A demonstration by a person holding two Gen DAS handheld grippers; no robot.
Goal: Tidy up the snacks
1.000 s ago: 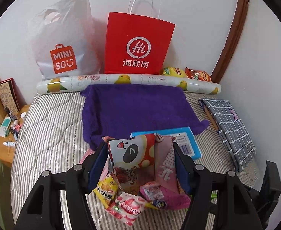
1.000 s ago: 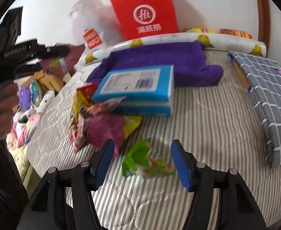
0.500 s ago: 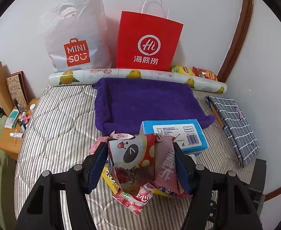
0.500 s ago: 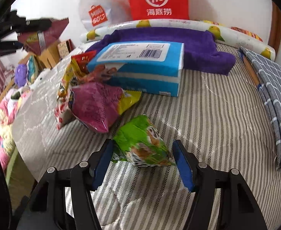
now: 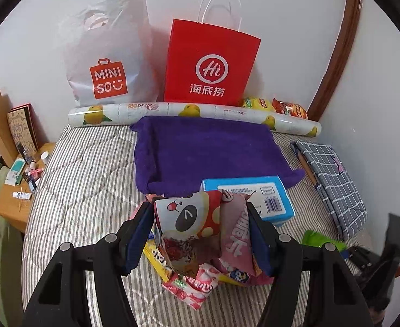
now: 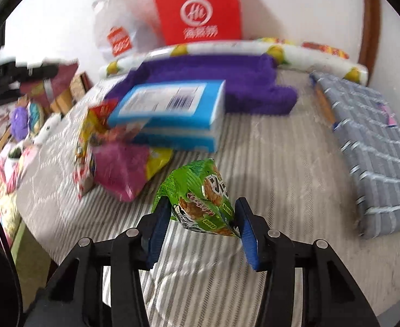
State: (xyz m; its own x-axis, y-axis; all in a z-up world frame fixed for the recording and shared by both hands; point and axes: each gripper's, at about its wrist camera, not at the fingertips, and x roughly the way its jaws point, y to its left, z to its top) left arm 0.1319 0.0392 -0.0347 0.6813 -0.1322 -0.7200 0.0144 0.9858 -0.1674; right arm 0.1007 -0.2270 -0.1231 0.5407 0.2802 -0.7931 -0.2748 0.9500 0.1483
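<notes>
A: What did the bags hold?

B: The red paper bag (image 5: 211,62) and white plastic bag (image 5: 110,54) stood at the far wall; their insides were hidden from you.

A: And your tongs?

B: Your left tongs (image 5: 200,234) pinched a bundle of snack packets (image 5: 197,226) above the loose snack pile (image 5: 197,286) on the bed (image 5: 85,179). Your right tongs (image 6: 201,218) were closing, their pads pressed on the green snack packet (image 6: 200,196), near the blue box (image 6: 172,109).

Glossy green snack packet (image 6: 200,193) (crinkled foil)
</notes>
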